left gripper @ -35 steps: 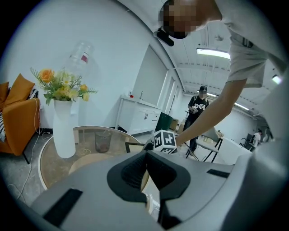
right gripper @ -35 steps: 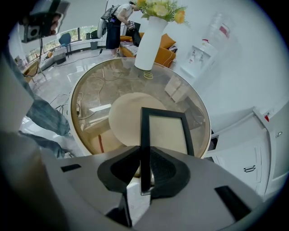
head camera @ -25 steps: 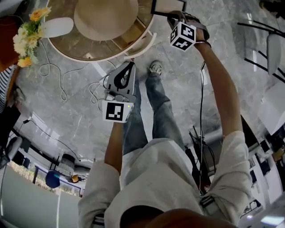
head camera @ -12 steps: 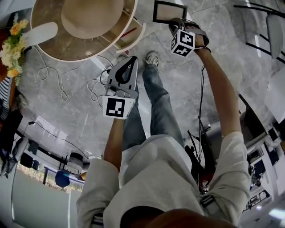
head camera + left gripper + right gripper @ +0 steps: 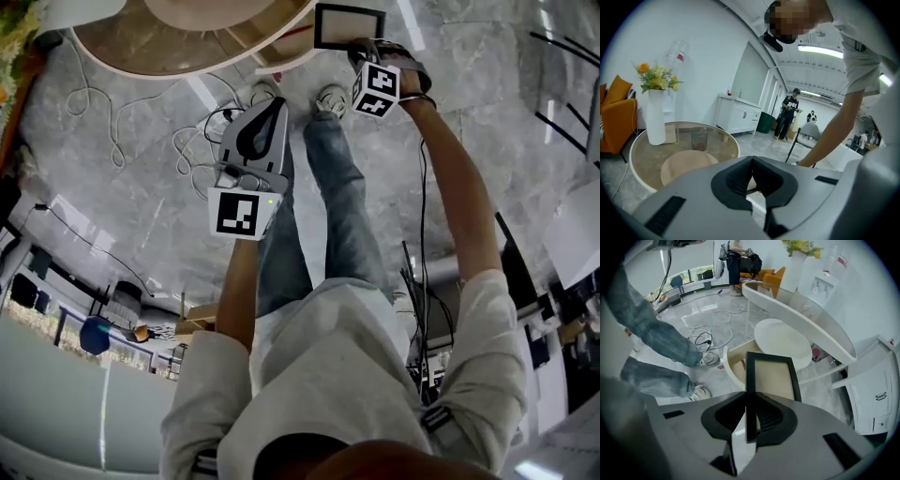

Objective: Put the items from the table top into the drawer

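A black picture frame (image 5: 771, 375) with a beige inside is clamped by its left edge in my right gripper (image 5: 750, 398), which is shut on it. In the head view the picture frame (image 5: 349, 25) hangs just right of the open white drawer (image 5: 286, 58) under the round glass table (image 5: 141, 56). In the right gripper view the drawer (image 5: 732, 365) lies below the frame, with a small red thing (image 5: 743, 363) in it. My left gripper (image 5: 274, 105) is shut and holds nothing. The left gripper view shows the left gripper (image 5: 751, 160) in front of the table (image 5: 684, 136), which bears a glass cup (image 5: 699, 139).
A white vase with flowers (image 5: 656, 117) stands on the table's left side. Loose cables (image 5: 192, 141) lie on the marble floor beside the person's shoes (image 5: 330, 97). A chair (image 5: 808, 133), white cabinets (image 5: 740, 117) and a standing person (image 5: 787, 112) are further back.
My right gripper has come down with the frame, closer to the open drawer. The left gripper has dropped a little. The table has slid toward the head view's top edge.
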`<state>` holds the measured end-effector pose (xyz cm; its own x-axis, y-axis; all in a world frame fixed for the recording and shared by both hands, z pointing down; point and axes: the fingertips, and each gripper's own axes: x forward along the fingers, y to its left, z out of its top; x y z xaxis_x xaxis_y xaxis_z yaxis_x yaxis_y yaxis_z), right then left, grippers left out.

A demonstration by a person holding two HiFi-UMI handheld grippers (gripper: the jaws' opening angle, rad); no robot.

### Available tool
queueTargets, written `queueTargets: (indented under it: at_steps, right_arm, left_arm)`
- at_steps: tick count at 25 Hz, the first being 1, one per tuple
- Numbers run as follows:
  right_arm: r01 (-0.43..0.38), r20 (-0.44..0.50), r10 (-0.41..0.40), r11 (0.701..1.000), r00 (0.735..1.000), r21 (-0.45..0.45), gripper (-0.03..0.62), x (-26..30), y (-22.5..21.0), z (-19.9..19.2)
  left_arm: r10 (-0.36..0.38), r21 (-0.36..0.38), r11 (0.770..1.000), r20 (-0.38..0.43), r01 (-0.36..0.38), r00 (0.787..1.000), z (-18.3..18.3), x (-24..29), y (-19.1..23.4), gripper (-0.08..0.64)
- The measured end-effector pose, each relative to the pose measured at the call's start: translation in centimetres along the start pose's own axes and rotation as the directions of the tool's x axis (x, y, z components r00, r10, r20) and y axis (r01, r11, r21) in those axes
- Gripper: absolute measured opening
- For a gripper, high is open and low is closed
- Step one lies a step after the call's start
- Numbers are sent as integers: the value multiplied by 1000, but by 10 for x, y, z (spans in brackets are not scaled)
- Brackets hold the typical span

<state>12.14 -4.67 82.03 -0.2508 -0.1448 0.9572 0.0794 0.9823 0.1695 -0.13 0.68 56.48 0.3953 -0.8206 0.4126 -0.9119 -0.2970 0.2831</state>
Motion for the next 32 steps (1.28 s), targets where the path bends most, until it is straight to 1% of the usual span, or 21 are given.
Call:
queueTargets:
  at_steps: [3,6,10,14,16,21,26,28,32]
  right_arm:
    - [-39,-1,39,997,999,-62,86,28,22,20]
    - [-55,25,59,992,998,-118,86,49,34,46]
    - [-57,33,65,977,997,-206,86,85,48,66]
    - [-58,15,66,950,998,-307,86,115,51,74]
    - [-65,5,72,937,997,-344,86,128,57,76]
    - [-72,-13,73,921,997,-382,86,155,62,76]
    - [-63,-18,62,884,998,-463,87,179,64,83]
    - [-58,-20,55,874,998,-483,87,188,65,84]
    - [-44,-18,40,868,999,-494,87,207,61,85]
  left_arm:
    - [50,-17,999,0,-50,999,-15,-18,12,15]
    - [61,-24,998,-14,-62,998,-31,-28,15,15]
    - [37,-27,999,-39,-38,999,-56,-32,15,15]
    - [-4,-28,1000,-46,3,999,-69,-22,13,15]
    - [-24,-23,999,-42,23,999,-74,-19,13,15]
    - [-56,-24,998,-64,55,996,-89,-16,24,15]
    - [-58,-26,998,-64,56,996,-96,-16,41,15]
    - [-64,-19,998,-72,62,995,-98,-15,45,15]
    - [-72,3,997,-66,72,995,-102,-6,54,15]
